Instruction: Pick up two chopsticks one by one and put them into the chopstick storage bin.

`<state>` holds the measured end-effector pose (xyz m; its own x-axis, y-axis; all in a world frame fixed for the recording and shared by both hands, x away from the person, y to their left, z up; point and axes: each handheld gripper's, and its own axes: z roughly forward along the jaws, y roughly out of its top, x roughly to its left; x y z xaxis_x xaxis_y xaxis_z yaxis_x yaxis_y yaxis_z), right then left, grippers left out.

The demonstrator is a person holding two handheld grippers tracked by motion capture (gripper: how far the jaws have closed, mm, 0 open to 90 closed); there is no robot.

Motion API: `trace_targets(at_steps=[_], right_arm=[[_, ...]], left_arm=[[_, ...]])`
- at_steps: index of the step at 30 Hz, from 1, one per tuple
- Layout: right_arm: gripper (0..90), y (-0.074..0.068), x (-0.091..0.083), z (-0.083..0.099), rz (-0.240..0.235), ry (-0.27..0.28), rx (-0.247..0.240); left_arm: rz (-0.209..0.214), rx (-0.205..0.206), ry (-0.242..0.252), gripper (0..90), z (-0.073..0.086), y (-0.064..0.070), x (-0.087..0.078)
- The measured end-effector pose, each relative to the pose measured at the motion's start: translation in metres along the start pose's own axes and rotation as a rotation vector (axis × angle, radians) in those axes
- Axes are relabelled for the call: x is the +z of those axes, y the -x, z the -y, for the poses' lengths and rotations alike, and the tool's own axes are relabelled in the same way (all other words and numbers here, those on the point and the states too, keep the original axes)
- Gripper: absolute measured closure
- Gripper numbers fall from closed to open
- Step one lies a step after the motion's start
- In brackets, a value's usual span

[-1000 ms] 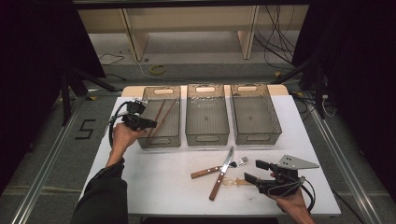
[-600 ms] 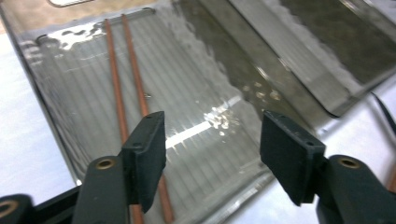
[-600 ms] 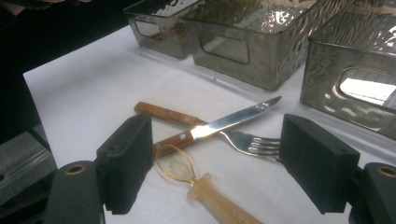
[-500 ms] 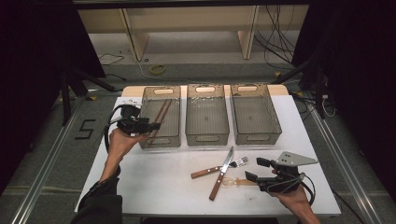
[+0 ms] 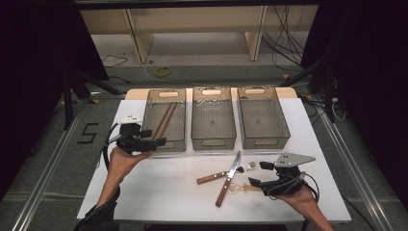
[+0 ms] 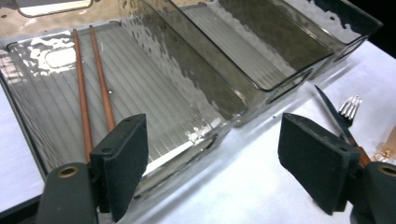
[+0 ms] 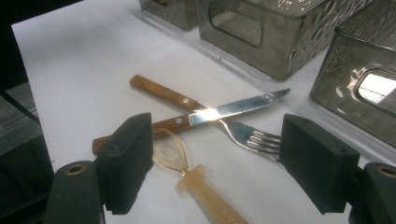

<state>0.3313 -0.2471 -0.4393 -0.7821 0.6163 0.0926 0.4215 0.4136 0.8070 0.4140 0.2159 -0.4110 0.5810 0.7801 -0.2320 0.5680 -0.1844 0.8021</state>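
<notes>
Two brown chopsticks [image 5: 163,120] [image 6: 93,79] lie in the left grey bin [image 5: 149,113]. My left gripper [image 5: 153,137] [image 6: 217,158] hovers open and empty at that bin's near left corner. On the white table a wood-handled knife [image 5: 229,177] [image 7: 233,109] lies across a wood-handled fork [image 5: 226,174] [image 7: 254,135]. A translucent amber spoon [image 5: 240,188] [image 7: 196,179] lies beside them. My right gripper [image 5: 258,174] [image 7: 215,158] stands open just right of the cutlery, with the spoon between its jaws but untouched.
The middle bin [image 5: 213,142] and the right bin [image 5: 263,139] stand in a row beside the left bin, both with nothing in them. White table [image 5: 159,192] surface lies bare in front of the left gripper. Cables and a shelf are beyond the far edge.
My left gripper has drawn back from over the left bin toward the near side, with the chopsticks left in the bin. The right gripper has barely moved.
</notes>
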Motion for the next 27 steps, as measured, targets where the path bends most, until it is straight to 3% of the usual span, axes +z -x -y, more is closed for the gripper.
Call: trace_targets(at_steps=[14,27], right_arm=[[27.2,0.0,0.013,-0.013,-0.028,-0.104,-0.079],[27.9,-0.001,0.024,-0.017,-0.039,-0.198,-0.132]], left_arm=[[0.043,0.0,0.052,18.4,0.032,0.022,-0.009],[0.062,0.038,0.09,16.2,0.053,0.039,-0.012]])
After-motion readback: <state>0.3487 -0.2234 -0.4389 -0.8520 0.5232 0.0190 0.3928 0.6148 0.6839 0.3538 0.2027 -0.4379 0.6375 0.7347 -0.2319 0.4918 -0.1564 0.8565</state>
